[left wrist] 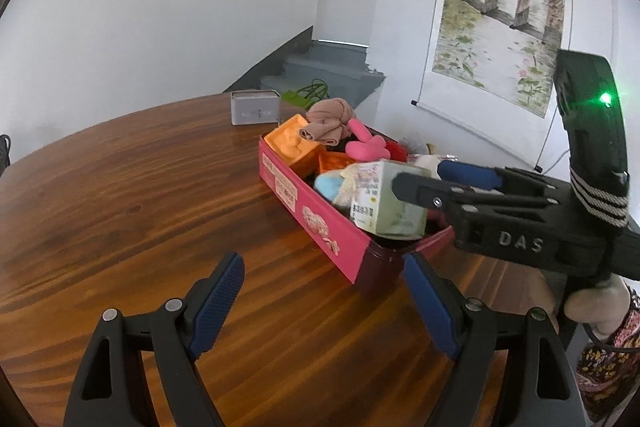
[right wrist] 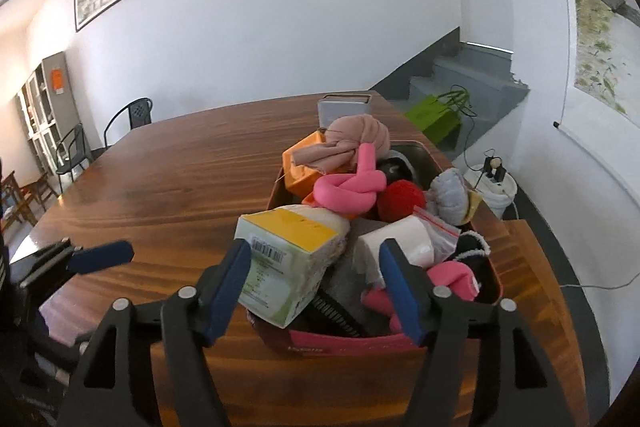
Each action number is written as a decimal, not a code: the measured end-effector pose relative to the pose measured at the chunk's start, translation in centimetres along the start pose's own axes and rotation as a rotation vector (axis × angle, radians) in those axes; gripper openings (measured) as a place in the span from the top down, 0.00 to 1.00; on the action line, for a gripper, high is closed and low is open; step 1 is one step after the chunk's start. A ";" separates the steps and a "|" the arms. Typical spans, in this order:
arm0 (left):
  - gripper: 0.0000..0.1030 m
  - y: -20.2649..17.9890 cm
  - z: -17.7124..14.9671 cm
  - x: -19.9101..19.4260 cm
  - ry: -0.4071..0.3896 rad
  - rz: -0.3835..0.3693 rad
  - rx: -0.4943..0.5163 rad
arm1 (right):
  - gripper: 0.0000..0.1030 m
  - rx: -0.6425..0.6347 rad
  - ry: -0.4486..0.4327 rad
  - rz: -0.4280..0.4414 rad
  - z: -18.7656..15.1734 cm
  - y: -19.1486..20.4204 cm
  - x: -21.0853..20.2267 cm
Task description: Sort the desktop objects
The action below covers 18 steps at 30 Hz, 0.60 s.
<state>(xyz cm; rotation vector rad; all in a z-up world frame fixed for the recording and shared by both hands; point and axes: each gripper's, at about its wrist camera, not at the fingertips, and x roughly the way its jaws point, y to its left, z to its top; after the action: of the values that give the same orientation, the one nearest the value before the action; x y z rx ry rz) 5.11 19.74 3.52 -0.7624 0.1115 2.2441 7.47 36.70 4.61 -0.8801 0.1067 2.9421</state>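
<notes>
The left gripper (left wrist: 322,303) hovers over bare wood of the surface (left wrist: 140,195), its blue-padded fingers (left wrist: 218,301) spread wide with nothing between them. Ahead of the right-hand finger, just beyond its tip, stands the near corner of the pink box (left wrist: 320,223), which lies on the surface and is heaped with things. At the far end of the box, well beyond the fingers, sit an orange block (left wrist: 294,147), a bundle of tan cloth (left wrist: 328,121) and a knotted pink tube (left wrist: 366,145). A grey tin (left wrist: 255,107) stands alone near the far edge of the surface. The right gripper (right wrist: 316,281) reaches in over the near end of the box, its fingers apart and gripping nothing. Its left-hand finger (right wrist: 228,287) lies against the side of a pale green carton (right wrist: 280,267) with a yellow top and a barcode; the carton rests tilted on the pile at the near left corner of the box, and the other finger (right wrist: 402,287) stands clear of it. Between the two finger tips show the carton's right edge and a white roll (right wrist: 404,239) in a clear bag. Past the right-hand finger lies a pink rolled thing (right wrist: 456,279). Beyond the tips sits a red ball (right wrist: 402,201).
</notes>
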 end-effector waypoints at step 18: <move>0.01 0.6 -0.3 -0.4 -0.015 0.136 -0.099 | 0.22 0.018 0.067 0.021 -2.0 -1.1 -1.8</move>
<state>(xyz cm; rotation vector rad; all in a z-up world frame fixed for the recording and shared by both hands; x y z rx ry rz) 5.06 18.94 3.40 -0.8123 0.0469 2.3988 10.20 37.52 3.88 -0.9811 0.1465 2.9271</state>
